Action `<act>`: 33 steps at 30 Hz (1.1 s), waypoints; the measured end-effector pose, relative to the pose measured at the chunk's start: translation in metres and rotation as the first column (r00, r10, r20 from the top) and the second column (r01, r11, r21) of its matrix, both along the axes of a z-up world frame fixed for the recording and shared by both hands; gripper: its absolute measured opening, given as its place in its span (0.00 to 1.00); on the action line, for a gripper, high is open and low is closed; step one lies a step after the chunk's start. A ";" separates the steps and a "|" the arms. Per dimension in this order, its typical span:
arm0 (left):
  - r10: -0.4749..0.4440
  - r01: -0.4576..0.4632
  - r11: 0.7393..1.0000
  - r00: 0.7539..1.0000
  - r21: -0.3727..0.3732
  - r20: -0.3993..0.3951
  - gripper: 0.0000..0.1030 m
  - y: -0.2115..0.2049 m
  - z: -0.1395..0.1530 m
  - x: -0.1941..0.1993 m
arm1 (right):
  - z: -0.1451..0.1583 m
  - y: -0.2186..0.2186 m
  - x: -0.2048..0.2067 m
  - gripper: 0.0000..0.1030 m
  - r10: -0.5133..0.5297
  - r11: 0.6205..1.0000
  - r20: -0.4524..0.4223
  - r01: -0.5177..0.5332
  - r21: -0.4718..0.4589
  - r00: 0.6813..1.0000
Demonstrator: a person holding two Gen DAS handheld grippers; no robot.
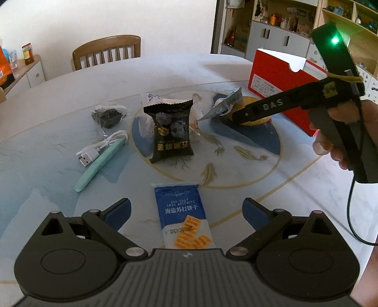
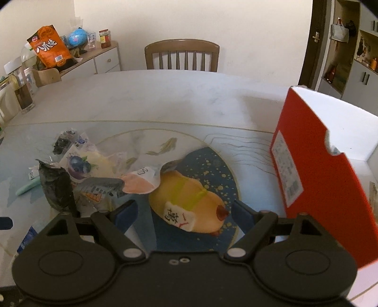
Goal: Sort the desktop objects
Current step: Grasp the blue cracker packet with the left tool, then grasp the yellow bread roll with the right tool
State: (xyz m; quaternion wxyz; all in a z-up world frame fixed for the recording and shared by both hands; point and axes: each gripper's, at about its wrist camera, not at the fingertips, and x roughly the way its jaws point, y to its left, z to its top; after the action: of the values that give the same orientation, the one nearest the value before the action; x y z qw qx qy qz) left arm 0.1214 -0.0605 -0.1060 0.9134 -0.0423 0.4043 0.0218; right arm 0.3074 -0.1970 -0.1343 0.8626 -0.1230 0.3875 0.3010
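Sorting looks barely started. Left wrist view: left tongs (image 1: 186, 212) wide open, empty, over the biscuit pack (image 1: 183, 216); black snack bag (image 1: 172, 132) and cable (image 1: 101, 147) lie loose on the tabletop (image 1: 70, 94). Right wrist view: right tongs (image 2: 185, 213) gape around the yellow plush (image 2: 189, 203), not gripping; red box (image 2: 319, 177) beside it.

A wooden chair (image 2: 182, 54) stands at the far side of the bench (image 2: 165, 94). To the left, a low white cabinet (image 2: 104, 61) carries an orange snack bag (image 2: 50, 47) and a red-lidded jar (image 2: 105, 38). Shelving (image 1: 290, 19) fills the right-hand wall.
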 end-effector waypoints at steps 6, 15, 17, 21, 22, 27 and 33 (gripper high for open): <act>0.008 -0.008 1.000 1.000 -0.009 -0.013 0.85 -0.002 -0.005 0.003 | -0.005 0.004 0.004 0.84 -0.002 1.000 -0.004 0.002 -0.003 1.000; 0.020 -0.019 1.000 0.999 0.023 -0.027 0.68 -0.003 -0.008 0.001 | -0.007 0.005 0.006 0.84 -0.005 1.000 -0.013 0.005 -0.002 1.000; 0.013 -0.012 0.999 1.000 0.037 -0.025 0.67 -0.005 -0.009 0.000 | -0.008 0.006 0.006 0.84 -0.003 1.000 -0.014 0.003 -0.003 1.000; -0.003 0.004 0.998 1.000 0.065 -0.022 0.59 -0.006 -0.009 0.000 | -0.008 0.007 0.006 0.83 -0.009 1.000 -0.016 0.009 -0.003 1.000; -0.003 0.005 0.998 1.000 0.066 -0.020 0.54 -0.006 -0.009 0.000 | -0.009 0.006 0.007 0.82 -0.012 1.000 -0.019 0.012 -0.002 1.000; -0.003 0.003 0.999 1.000 0.051 -0.007 0.40 -0.001 -0.008 0.001 | -0.010 0.006 0.007 0.71 -0.033 0.999 -0.033 0.032 -0.018 0.999; -0.003 0.003 1.000 1.000 0.018 -0.004 0.35 0.004 -0.006 0.002 | -0.008 0.000 0.006 0.66 -0.046 0.999 -0.054 0.045 -0.018 0.998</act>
State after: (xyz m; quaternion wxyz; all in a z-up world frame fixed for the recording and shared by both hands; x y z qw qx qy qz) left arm 0.1234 -0.0567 -0.1124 0.9130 -0.0334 0.4059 0.0243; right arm 0.3133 -0.1968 -0.1424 0.8574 -0.1131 0.4158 0.2814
